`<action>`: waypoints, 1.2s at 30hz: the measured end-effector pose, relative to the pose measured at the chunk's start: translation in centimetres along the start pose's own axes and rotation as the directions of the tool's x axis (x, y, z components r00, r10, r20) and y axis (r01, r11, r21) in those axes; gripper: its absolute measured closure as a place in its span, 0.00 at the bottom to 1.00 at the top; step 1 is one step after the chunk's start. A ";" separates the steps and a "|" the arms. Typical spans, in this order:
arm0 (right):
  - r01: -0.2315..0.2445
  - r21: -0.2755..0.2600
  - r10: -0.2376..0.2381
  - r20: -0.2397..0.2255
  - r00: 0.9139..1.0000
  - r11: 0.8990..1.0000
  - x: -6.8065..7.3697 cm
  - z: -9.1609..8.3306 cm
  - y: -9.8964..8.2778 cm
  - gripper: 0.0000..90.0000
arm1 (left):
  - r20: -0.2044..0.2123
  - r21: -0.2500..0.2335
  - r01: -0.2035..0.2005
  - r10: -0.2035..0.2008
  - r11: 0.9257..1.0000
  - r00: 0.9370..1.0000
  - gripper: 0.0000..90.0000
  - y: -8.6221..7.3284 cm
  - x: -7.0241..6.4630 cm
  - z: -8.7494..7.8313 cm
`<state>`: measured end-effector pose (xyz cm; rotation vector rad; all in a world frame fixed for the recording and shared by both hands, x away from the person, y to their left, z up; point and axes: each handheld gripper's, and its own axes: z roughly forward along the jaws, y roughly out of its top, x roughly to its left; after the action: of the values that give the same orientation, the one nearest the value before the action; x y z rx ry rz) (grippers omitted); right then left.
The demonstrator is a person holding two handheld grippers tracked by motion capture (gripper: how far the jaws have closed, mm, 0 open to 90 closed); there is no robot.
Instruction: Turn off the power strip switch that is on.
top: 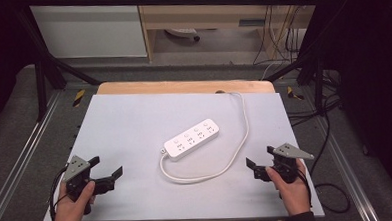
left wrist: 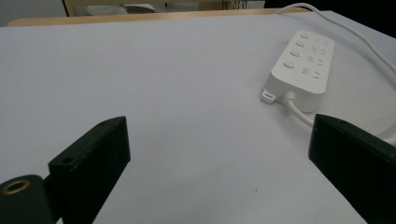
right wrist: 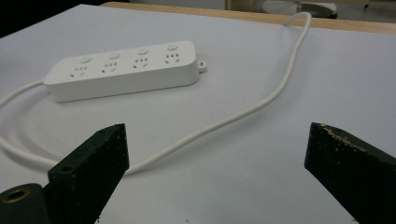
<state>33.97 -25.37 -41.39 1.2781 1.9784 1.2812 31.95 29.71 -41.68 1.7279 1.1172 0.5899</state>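
From the high view, a white power strip [top: 191,138] lies near the middle of the pale surface [top: 124,118], its long axis running diagonally from near-left to far-right. Its cord [top: 236,154] leaves the near-left end, loops toward the person, then sweeps right and away to the far edge. The left tongs [top: 106,170] sit at the near-left, the right tongs [top: 258,160] at the near-right, both with jaws spread apart and holding nothing; the strip lies between them and farther out, with the two about equally far from it, though the cord's loop passes closer to the right one. In the left gripper view, the left tongs [left wrist: 219,154] gape wide over bare surface, and the strip [left wrist: 303,63] sits ahead and to the right, its cord end facing this gripper. In the right gripper view, the right tongs [right wrist: 217,163] also stand wide and empty; the strip [right wrist: 126,70] lies ahead and to the left, broadside on, and the cord [right wrist: 243,112] crosses the surface just beyond the jaws.
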 end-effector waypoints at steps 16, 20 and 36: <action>0.052 -0.072 -0.055 -0.030 0.998 0.996 2.2 2.4 4.6 0.06 | 0.010 0.026 -0.014 0.014 1.000 1.000 0.06 -0.2 -0.1 0.2; 0.063 -0.074 -0.065 -0.033 0.997 0.995 2.9 3.5 6.0 0.06 | 0.009 0.027 -0.014 0.014 1.000 1.000 0.06 -0.2 -0.1 0.3; 0.080 -0.067 -0.085 -0.065 0.994 0.995 5.1 7.6 8.7 0.06 | 0.011 0.027 -0.014 0.014 1.000 1.000 0.06 -0.2 0.0 0.3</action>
<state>41.30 -16.27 -36.71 1.1252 1.9977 1.3524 32.12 29.60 -42.01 1.7611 1.1107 0.5762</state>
